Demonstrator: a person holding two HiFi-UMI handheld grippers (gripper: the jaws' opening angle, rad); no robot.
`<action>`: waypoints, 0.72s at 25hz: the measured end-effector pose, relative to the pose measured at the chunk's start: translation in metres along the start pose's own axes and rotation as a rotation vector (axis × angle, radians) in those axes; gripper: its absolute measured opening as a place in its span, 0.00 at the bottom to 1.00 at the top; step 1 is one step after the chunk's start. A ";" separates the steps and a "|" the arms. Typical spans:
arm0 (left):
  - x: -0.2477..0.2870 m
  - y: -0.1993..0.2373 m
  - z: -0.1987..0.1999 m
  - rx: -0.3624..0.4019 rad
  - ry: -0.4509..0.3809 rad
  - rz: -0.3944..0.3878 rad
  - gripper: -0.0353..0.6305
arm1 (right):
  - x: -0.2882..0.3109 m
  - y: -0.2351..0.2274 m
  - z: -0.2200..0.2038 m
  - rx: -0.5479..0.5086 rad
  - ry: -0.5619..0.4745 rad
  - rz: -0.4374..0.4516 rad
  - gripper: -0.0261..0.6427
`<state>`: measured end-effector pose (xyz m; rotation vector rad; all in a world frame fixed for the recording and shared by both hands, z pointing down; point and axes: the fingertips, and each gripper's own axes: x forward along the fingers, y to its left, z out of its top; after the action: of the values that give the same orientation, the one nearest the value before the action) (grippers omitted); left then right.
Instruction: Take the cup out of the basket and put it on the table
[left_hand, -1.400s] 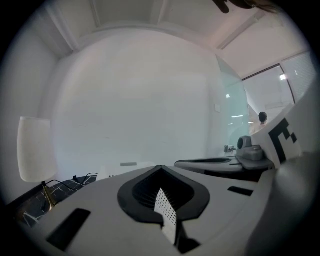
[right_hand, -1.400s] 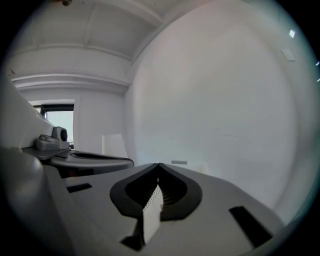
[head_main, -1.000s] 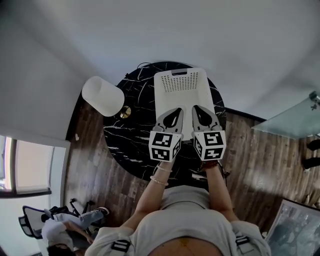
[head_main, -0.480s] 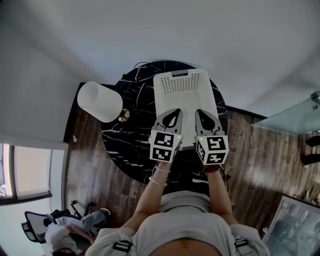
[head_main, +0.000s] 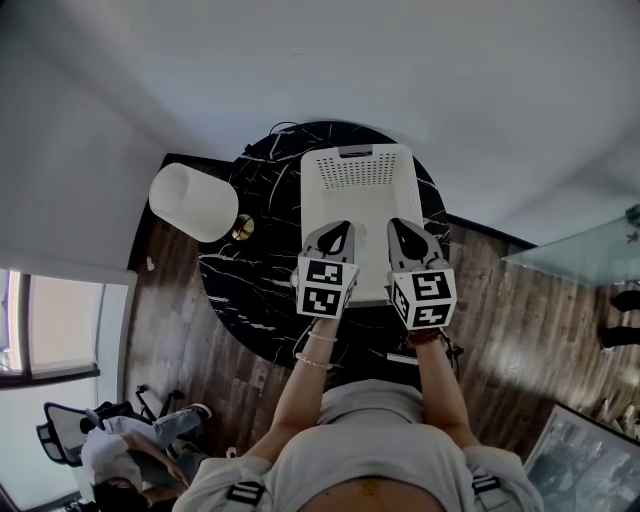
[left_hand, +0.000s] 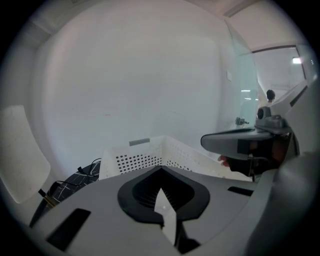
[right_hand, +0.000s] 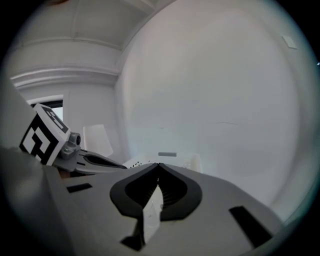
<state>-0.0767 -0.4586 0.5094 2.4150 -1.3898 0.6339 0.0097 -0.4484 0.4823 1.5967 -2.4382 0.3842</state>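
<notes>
left gripper (head_main: 337, 232) and right gripper (head_main: 404, 228), jaws pressed together on nothing, hover at the near rim of the basket (head_main: 360, 170); the cup is unseen, likely ahead and below them, so spread one claw's jaws before dipping in.

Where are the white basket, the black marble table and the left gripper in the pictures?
white basket (head_main: 358, 172): head view, perforated far wall.
black marble table (head_main: 250, 270): head view, bare top left of the basket.
left gripper (head_main: 338, 230): head view, shut fingertips.
</notes>
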 end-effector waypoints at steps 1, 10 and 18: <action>0.003 0.002 -0.003 0.008 0.024 0.015 0.06 | 0.001 -0.002 0.001 0.000 0.000 0.009 0.05; 0.026 0.006 -0.029 -0.006 0.159 0.082 0.06 | 0.015 -0.013 0.006 -0.009 0.010 0.105 0.05; 0.039 0.012 -0.046 -0.046 0.259 0.111 0.14 | 0.031 -0.014 0.008 0.001 0.021 0.191 0.05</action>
<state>-0.0807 -0.4731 0.5692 2.1411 -1.4181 0.8961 0.0105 -0.4831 0.4862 1.3562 -2.5825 0.4295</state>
